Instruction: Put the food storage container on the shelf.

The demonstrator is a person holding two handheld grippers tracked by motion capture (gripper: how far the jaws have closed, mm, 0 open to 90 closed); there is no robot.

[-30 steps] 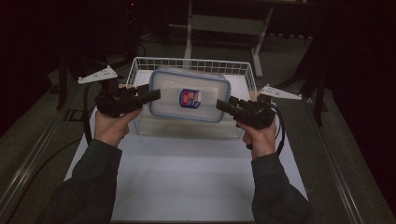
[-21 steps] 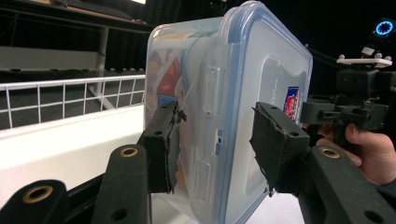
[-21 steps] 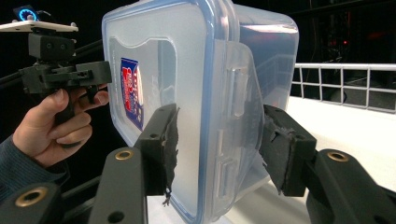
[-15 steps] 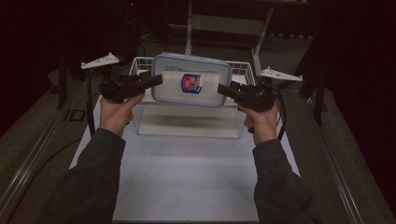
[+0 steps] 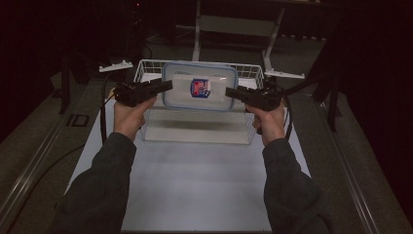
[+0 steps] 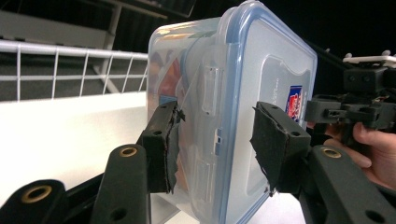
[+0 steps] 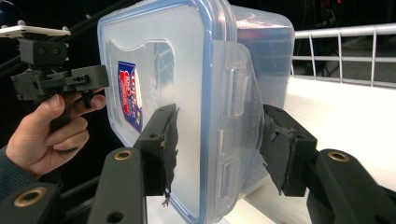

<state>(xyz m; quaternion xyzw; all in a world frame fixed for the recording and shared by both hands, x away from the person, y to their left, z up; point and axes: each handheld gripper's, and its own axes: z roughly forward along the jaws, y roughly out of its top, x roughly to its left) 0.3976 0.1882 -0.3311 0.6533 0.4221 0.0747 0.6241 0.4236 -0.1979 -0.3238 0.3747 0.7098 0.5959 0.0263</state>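
Two hand-held grippers carry a clear plastic food container (image 5: 199,87) with a blue-rimmed lid above a white wire basket (image 5: 146,66) at the far end of a white table (image 5: 195,185). At left in the high view, the left gripper (image 5: 168,86) reaches in level from the person's left hand (image 5: 127,114) and clamps the container's left end. In the left gripper view its two black jaws straddle the box's short side, one worn pad (image 6: 169,147) against the clear body and the other against the lid, beside a lid latch (image 6: 210,88).

At centre, the container hangs in the air, well clear of the tabletop, its lid tipped toward the camera so that a red, white and blue label (image 5: 200,87) faces the person. The basket's far rim stands behind it, and the basket's near wall lies below it.

At right, the right gripper (image 5: 229,92), held in the right hand (image 5: 269,122), clamps the opposite end in the same way. In the right gripper view one jaw presses the lid and the other the clear body, with a side latch (image 7: 236,93) between them. Dark sleeves (image 5: 104,190) enter from the bottom edge of the high view. Cables trail from both grippers.
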